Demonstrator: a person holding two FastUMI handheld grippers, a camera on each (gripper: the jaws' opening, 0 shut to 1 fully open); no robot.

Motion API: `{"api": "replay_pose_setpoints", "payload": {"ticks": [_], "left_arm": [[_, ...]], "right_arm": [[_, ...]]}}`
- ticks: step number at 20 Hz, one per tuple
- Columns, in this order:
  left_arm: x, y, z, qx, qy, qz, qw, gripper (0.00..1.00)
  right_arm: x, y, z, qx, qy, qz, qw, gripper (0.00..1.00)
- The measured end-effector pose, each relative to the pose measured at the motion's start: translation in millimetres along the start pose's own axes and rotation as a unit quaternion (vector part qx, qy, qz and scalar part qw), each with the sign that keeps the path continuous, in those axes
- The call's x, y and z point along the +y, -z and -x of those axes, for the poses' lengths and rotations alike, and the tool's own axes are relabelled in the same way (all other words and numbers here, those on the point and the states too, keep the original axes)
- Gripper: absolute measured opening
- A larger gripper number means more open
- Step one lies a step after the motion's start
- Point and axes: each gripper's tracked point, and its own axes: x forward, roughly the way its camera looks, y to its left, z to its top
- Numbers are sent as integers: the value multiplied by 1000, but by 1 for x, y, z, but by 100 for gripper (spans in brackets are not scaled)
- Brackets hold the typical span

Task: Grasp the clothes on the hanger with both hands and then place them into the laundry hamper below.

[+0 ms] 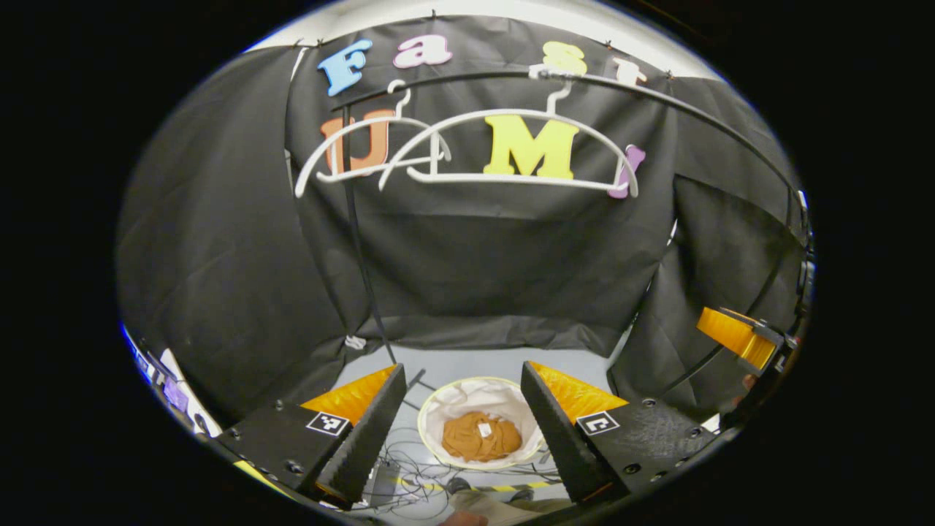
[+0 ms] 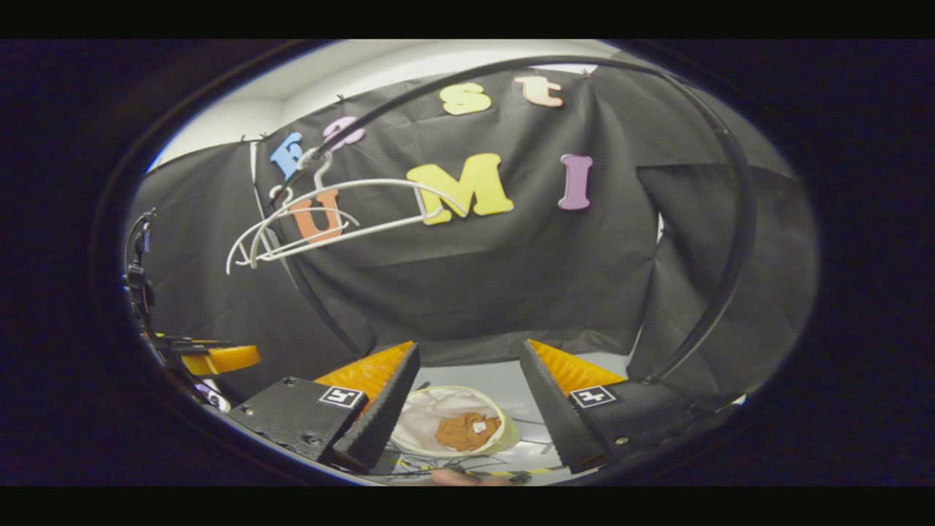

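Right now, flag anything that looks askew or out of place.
Little stands out. The brown garment lies crumpled in the hamper, both hangers hang bare on the rail, and loose cables sprawl on the floor beside the hamper.

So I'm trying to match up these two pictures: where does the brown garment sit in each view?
Left gripper view: the brown garment lies in the white laundry hamper, bottom centre, between the open tongs.
Right gripper view: the garment is in the hamper, bottom centre, nearer the left finger of those open tongs.
Shared landmark: the bare white hangers on the black rail above.
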Motion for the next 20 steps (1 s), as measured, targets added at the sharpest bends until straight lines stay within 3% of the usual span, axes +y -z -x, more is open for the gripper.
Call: {"api": "replay_pose_setpoints", "payload": {"ticks": [5,6,9,16,20], "left_arm": [[8,-32,29,-79,-1,-9,997,100],[10,-38,34,-89,-1,-13,996,92],[11,-57,44,-126,5,-30,992,100],[9,-82,63,-190,13,-56,980,100],[19,-101,87,-237,-2,-58,970,99]], "right_arm": [[-4,-37,23,-72,11,21,997,89],[-6,-45,26,-84,14,25,996,89],[-1,-58,36,-114,16,35,993,88],[10,-89,55,-167,13,46,985,89],[22,-107,70,-204,0,54,977,89]]}}
